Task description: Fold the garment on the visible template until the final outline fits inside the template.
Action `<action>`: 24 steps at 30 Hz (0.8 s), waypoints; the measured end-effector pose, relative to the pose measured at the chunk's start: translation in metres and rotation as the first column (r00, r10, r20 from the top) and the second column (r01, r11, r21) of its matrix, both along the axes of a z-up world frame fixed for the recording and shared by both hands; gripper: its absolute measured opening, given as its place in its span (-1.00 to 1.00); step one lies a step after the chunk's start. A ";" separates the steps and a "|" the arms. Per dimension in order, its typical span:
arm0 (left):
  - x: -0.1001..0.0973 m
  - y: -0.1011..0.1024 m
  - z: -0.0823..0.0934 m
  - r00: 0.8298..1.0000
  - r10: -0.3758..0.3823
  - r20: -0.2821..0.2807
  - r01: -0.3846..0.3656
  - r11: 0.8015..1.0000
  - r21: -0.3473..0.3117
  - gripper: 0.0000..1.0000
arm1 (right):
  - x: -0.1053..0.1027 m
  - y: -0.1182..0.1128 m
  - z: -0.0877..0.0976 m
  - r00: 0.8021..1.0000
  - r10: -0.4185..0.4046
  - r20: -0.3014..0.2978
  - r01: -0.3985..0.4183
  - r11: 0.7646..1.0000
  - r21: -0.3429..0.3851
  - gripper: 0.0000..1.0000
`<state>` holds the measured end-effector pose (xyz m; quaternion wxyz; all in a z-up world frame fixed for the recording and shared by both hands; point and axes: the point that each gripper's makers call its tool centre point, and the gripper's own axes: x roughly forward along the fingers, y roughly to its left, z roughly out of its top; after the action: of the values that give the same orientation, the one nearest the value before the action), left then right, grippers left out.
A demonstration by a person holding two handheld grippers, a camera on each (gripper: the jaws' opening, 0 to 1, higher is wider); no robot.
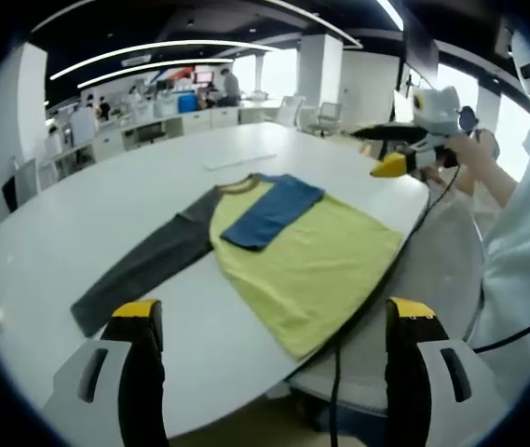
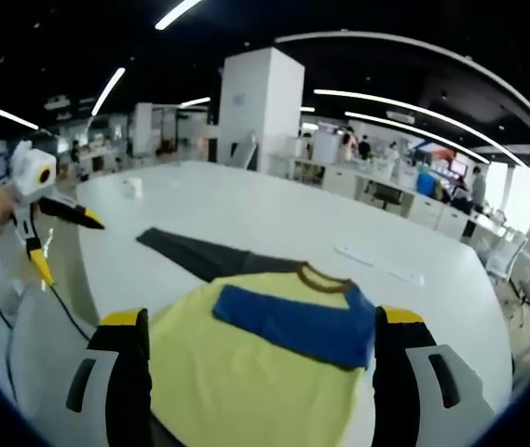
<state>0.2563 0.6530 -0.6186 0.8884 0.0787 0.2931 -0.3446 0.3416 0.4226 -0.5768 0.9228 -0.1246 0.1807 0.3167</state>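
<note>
1. The shirt lies flat on the white table, its yellow body spread near the table's edge. The blue sleeve is already folded in across the chest; the grey sleeve is stretched straight out on the bare tabletop.

2. The coming move, by my reading, turns on that grey sleeve. Its long axis runs sideways from the shoulder, away from the body. In the left gripper view it points down-left, its cuff end close ahead of the left tongs. In the right gripper view the grey sleeve runs off to the far left, beyond the yellow body.

3. The left tongs look the nearer to the grey cuff. The right tongs hang over the yellow body, with the blue sleeve just ahead of them.

4. Both tongs stand spread wide, with nothing between their jaws.

5. No template outline can be made out on the table.

6. Count: one shirt, two sleeves (one folded, one out), two tongs. Each one also appears at the edge of the other's view, held above the table's rim.
</note>
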 end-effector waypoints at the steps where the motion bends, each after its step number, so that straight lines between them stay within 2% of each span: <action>1: 0.000 0.000 0.000 1.000 0.000 0.000 0.000 1.000 0.000 0.93 | -0.001 0.000 0.000 1.000 -0.001 -0.002 0.001 1.000 0.002 0.99; 14: 0.004 0.003 0.000 1.000 0.003 -0.003 -0.003 1.000 0.002 0.93 | -0.016 -0.009 -0.012 0.999 -0.028 -0.040 0.028 0.999 -0.017 0.99; 24: 0.009 0.003 0.001 1.000 -0.005 -0.005 0.005 1.000 0.014 0.92 | -0.025 -0.016 -0.013 0.997 -0.038 -0.060 0.037 0.999 -0.010 0.99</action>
<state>0.2652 0.6565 -0.6177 0.8862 0.0847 0.2974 -0.3450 0.3168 0.4069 -0.5898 0.9221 -0.1155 0.2123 0.3021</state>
